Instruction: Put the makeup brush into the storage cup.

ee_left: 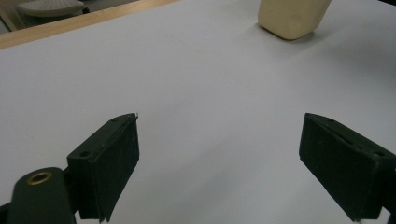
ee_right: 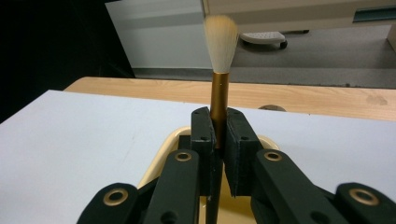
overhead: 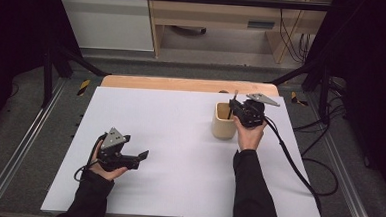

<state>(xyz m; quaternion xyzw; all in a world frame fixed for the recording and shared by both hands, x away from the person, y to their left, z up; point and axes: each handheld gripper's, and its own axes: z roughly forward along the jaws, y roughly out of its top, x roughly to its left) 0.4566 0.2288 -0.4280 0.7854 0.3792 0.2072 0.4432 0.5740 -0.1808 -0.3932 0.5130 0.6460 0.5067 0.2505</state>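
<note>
Even overhead light on the white surface (overhead: 178, 153), dark at both sides. Soft shadows, no glare. Brush tip (ee_right: 220, 43) slightly blurred, bkgd soft.

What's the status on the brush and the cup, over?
Right tool shut on brush, bristles up, handle down over the cream cup. Left tool open, nothing between its jaws, low over the white table. Nothing in the way.

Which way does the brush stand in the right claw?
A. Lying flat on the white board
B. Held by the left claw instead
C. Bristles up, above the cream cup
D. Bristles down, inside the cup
C: the right claw is shut on the golden handle of the brush, its pale bristles pointing up, with the cream cup just below.
</note>
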